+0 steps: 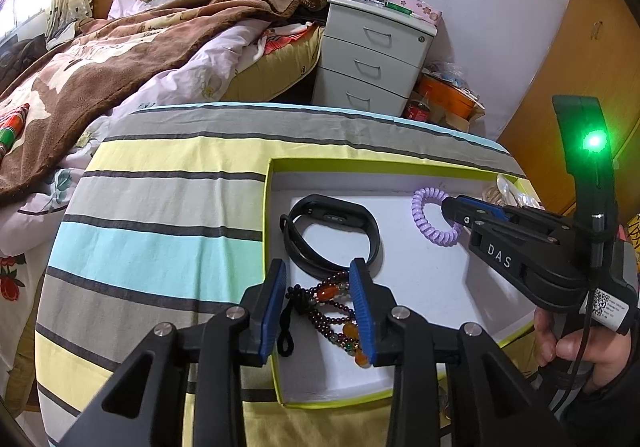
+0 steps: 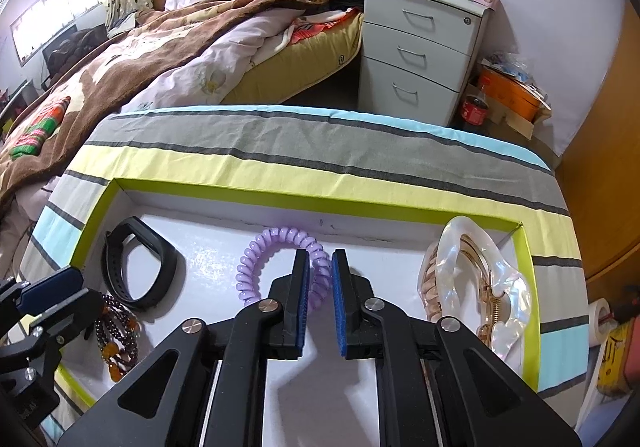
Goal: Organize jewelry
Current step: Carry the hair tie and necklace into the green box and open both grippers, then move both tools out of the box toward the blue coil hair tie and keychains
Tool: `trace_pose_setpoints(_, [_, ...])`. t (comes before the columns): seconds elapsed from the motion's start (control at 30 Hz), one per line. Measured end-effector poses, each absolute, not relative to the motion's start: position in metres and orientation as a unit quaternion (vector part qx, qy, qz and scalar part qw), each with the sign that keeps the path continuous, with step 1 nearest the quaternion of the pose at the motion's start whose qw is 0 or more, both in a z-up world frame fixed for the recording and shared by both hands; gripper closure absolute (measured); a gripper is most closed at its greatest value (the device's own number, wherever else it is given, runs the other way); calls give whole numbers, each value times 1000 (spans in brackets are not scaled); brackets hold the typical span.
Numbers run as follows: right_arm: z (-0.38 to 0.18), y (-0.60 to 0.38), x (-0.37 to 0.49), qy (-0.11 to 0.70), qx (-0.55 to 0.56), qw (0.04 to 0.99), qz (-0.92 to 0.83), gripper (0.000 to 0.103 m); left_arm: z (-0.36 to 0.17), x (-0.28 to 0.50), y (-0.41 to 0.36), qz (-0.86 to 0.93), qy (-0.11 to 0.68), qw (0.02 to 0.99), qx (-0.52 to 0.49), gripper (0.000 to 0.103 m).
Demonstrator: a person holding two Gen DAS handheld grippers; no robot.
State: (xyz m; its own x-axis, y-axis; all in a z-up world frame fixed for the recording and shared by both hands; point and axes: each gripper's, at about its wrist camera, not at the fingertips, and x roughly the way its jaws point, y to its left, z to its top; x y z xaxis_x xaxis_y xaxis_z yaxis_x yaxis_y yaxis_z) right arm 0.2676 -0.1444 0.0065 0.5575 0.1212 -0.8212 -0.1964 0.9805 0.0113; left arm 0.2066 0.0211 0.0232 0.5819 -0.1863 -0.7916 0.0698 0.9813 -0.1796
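Beaded bracelet (image 1: 334, 307), tray's (image 1: 404, 166) near-left corner, lies between left hand-held gripper's (image 1: 322, 311) spread jaws; right hand-held gripper (image 2: 320, 303) loosely straddles purple coil tie (image 2: 280, 267); risk: beads snagging on withdrawal.

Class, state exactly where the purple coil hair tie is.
In the right wrist view, the purple coil hair tie lies mid-tray, between black band and pearly hair claw, one side between the right gripper pads.
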Motion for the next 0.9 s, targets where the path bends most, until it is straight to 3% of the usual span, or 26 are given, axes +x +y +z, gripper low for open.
trace_pose_setpoints(0.13, [8,-144,267,458,-40,883,92,86,24,206,21,-75,452,886,-65,64])
trace_pose_setpoints(0.27, [10,-145,265,456,-36,884,95,75,25,203,20,-76,451,887,-64,60])
trace_pose_setpoints(0.47, [17,-145,258,447,-27,889,98,75,32,198,17,-79,445,890,-64,50])
trace_pose_setpoints(0.9, [48,-153,228,415,-9,904,103,74,55,175,14,-82,423,900,-62,43])
